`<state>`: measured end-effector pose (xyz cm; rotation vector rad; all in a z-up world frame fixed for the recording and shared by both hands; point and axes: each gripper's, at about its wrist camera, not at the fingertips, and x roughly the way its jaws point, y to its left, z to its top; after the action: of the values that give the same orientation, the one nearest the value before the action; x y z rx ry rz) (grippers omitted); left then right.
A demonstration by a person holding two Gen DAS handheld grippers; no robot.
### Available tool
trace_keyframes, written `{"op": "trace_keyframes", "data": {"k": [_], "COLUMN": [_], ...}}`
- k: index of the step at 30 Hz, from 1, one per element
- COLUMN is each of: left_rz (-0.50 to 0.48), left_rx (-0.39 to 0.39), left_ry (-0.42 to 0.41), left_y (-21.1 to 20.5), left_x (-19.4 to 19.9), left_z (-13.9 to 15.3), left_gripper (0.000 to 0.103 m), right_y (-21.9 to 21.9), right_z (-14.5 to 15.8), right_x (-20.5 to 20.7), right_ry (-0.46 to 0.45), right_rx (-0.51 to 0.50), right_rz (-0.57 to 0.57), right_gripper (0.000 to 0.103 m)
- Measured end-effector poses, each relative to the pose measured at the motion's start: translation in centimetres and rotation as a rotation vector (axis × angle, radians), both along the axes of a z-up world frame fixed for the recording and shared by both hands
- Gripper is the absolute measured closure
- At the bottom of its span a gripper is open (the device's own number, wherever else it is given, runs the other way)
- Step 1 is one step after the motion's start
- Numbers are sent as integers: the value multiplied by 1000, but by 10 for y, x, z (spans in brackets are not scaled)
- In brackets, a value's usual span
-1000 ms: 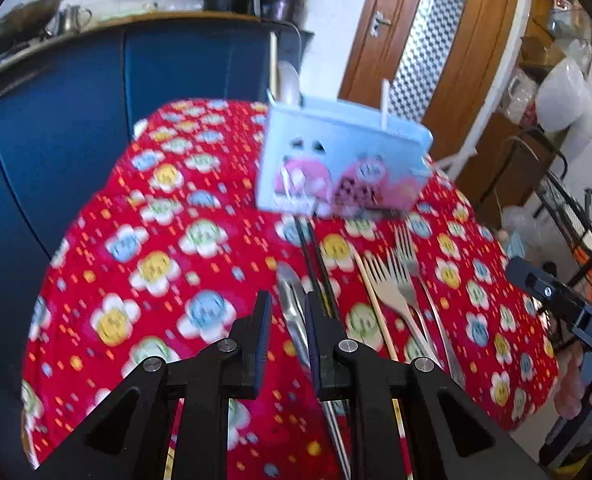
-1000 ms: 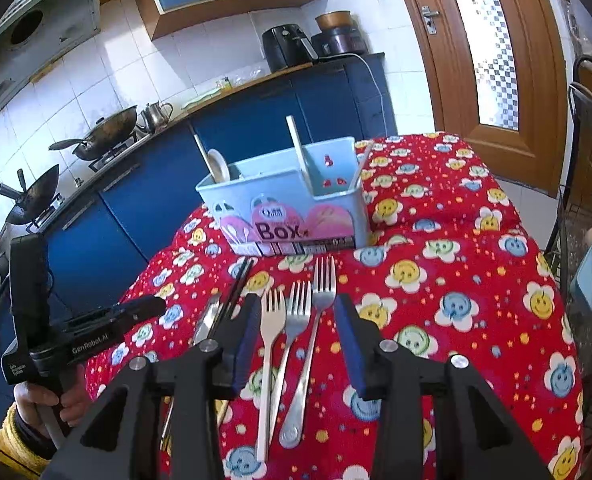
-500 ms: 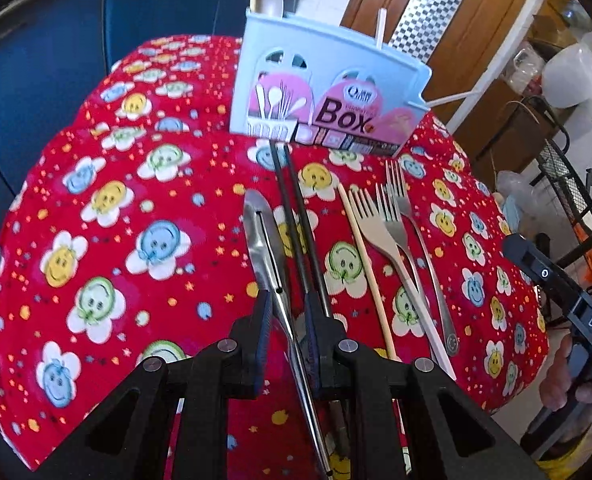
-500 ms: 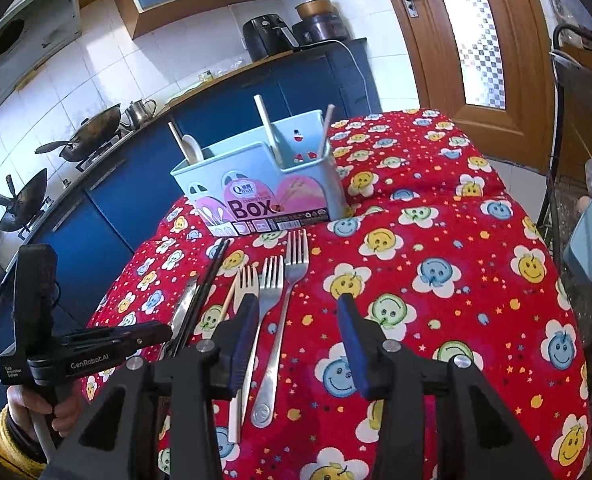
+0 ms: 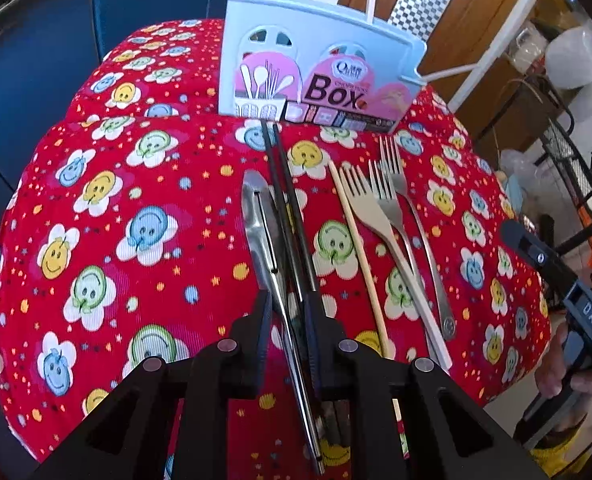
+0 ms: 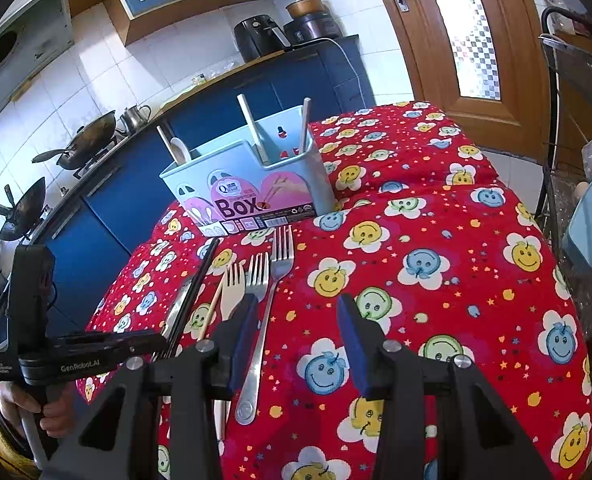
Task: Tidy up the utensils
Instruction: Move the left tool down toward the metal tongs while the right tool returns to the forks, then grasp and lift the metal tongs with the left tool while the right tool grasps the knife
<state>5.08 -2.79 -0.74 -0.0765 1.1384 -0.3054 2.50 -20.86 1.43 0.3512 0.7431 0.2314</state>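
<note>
Only my right wrist cam shows the kitchen: 2 woks (image 6: 84, 140), kettle, air fryer (image 6: 258, 36). Only it sees inside the blue utensil box (image 6: 252, 184), w/ a spoon and 2 sticks standing in it. My left cam shows the box front (image 5: 315, 60) and my other hand (image 5: 555, 368) at the rim.

On the red cloth (image 5: 116, 200), just in front of the box: 3 forks (image 5: 391, 216), 2 metal and 1 pale; 2 black chopsticks (image 5: 292, 216); 1 pale stick (image 5: 359, 248); 1 silver utensil (image 5: 262, 224).

My left gripper (image 5: 288, 314) is nearly closed around the silver utensil and chopsticks; can't tell if it's pinching them. My right gripper (image 6: 296, 320) gapes halfway, holds nothing, left finger (image 6: 244, 320) over the fork handles.
</note>
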Motion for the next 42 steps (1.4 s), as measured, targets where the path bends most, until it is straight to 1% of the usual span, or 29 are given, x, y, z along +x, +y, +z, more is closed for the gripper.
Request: {"op": "trace_keyframes", "data": {"k": [3,4,8,10,13,18,20,22,24,26,30,35,38,42], "left_rz": [-5,-2,32,40,46,23,18,13,15,22,33,35,43,59], "left_rx": [3,6,12,-18,-35,19,27,17,-11,-52,-105,-133,-165,-201], "left_ry": [11,12,11,27,41,26,23,18,10,-6,-47,-139,-186,-241], "left_y": [0,1,6,11,15,7,5,7,11,18,23,28,34,43], "left_x": [-2,-2,7,15,20,16,15,15,15,14,11,9,10,12], "left_z": [-1,-1,-2,-4,-5,-4,-4,-4,-5,-6,-7,5,12,19], "left_gripper": [85,83,83,84,87,86,86,87,87,88,89,90,90,90], "right_y": [-2,-3,-4,-4,-4,-3,-1,2,5,8,17,32,42,41], "right_z": [-2,-2,-2,-2,-3,-4,-3,-2,-1,0,1,0,-4,-7], "right_x": [0,0,0,0,0,0,0,2,4,6,15,33,48,67], "right_ry": [2,3,2,2,3,8,10,14,19,27,59,140,194,209], "right_rx": [8,10,12,10,9,6,1,-7,-18,-33,-70,-80,-105,-159], "right_rz": [-1,-1,0,-1,-1,7,10,15,20,25,49,130,171,150], "right_gripper": [59,59,59,59,59,59,59,59,59,59,59,59,59,59]}}
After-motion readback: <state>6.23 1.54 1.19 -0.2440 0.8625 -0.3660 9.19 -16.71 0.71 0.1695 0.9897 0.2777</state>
